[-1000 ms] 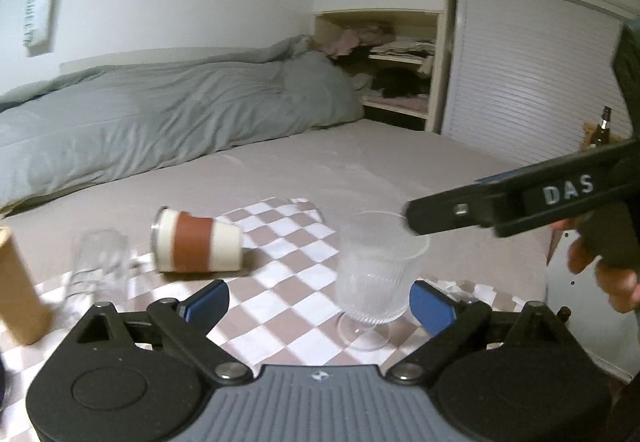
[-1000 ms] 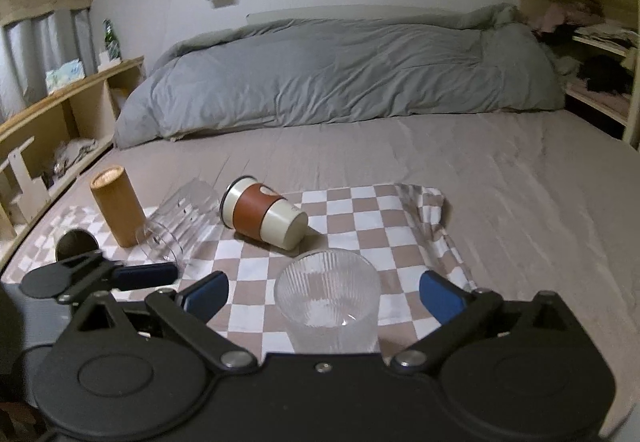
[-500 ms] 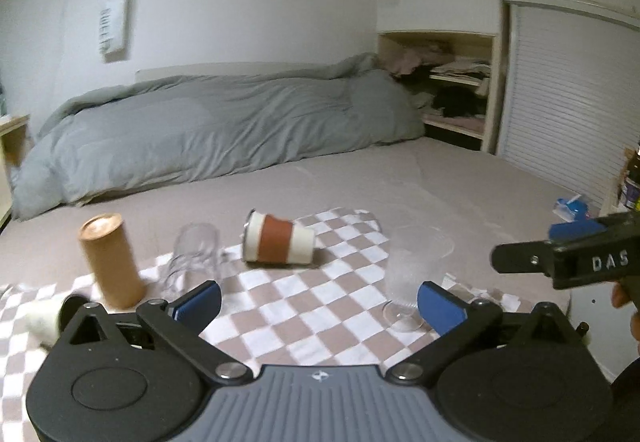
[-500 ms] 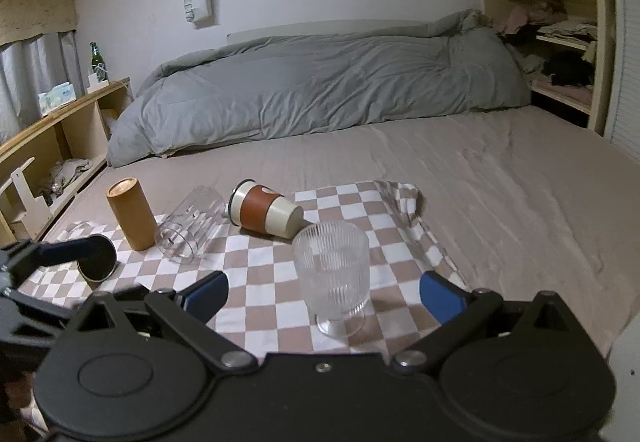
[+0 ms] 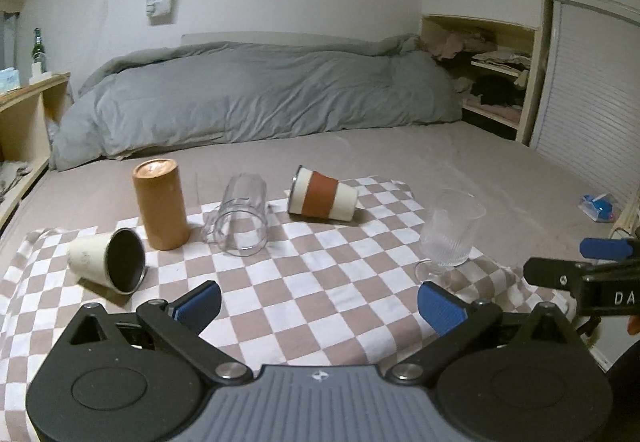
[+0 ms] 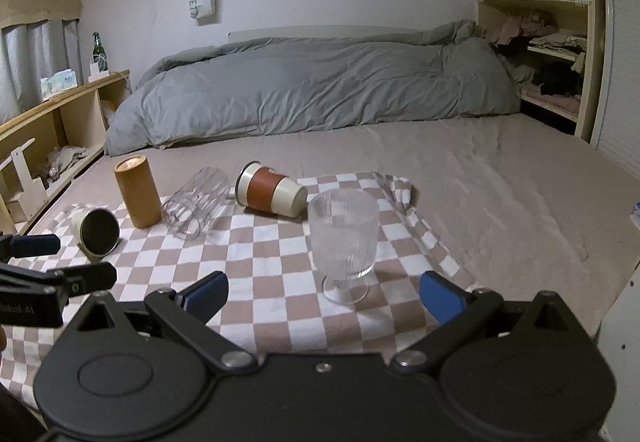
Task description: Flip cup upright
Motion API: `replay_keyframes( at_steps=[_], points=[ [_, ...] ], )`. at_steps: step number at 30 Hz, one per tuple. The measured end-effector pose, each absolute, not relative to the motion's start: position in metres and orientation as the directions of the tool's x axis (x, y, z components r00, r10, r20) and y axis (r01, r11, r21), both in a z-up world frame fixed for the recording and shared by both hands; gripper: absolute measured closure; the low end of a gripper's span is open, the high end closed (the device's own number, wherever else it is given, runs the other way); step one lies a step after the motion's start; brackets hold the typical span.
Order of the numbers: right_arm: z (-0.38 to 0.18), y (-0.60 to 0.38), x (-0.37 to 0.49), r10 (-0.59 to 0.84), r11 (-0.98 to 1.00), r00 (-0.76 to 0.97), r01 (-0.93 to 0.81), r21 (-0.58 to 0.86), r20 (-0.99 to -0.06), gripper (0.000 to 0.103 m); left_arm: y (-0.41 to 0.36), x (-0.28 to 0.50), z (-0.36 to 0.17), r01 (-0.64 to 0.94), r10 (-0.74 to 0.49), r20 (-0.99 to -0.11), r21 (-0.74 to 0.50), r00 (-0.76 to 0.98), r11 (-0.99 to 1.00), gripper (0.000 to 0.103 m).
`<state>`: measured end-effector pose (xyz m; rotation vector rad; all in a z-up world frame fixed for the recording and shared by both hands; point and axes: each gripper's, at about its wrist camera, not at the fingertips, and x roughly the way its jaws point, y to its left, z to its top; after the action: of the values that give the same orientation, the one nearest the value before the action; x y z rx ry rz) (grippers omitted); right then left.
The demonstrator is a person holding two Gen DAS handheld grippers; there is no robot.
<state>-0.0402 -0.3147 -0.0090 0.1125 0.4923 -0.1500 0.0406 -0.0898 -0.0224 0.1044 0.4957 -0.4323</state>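
Observation:
A ribbed clear goblet stands upright on the checkered cloth; it also shows in the left wrist view. A cream cup with a brown sleeve lies on its side. A clear glass and a cream metal cup also lie on their sides. A tan cylinder stands upright. My left gripper is open and empty, back from the cups. My right gripper is open and empty, just short of the goblet.
The cloth lies on a bed with a grey duvet at the back. Wooden shelves stand at the left and at the back right. The bed edge drops off at the right.
Both grippers have pulled back from the upright goblet, which stands free on the cloth. The left wrist view has swung left, bringing the cream metal cup and the cylinder into view.

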Motion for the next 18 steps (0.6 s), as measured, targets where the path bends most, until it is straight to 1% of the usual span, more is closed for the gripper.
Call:
replay_keyframes(
  at_steps=[11,18],
  points=[
    [-0.0131,-0.306,-0.0453,-0.143,0.982,0.872,0.185,0.045,-0.468,0.0,-0.082,0.033,-0.0239,0.353,-0.3,-0.482,0.021,0.824,0.935,0.0],
    [-0.0131,-0.3048,-0.0442,-0.141,0.983,0.868,0.181,0.038,-0.475,0.0,-0.0839,0.0318,-0.0233,0.349,-0.292,-0.478,0.032,0.828,0.937,0.0]
  ],
)
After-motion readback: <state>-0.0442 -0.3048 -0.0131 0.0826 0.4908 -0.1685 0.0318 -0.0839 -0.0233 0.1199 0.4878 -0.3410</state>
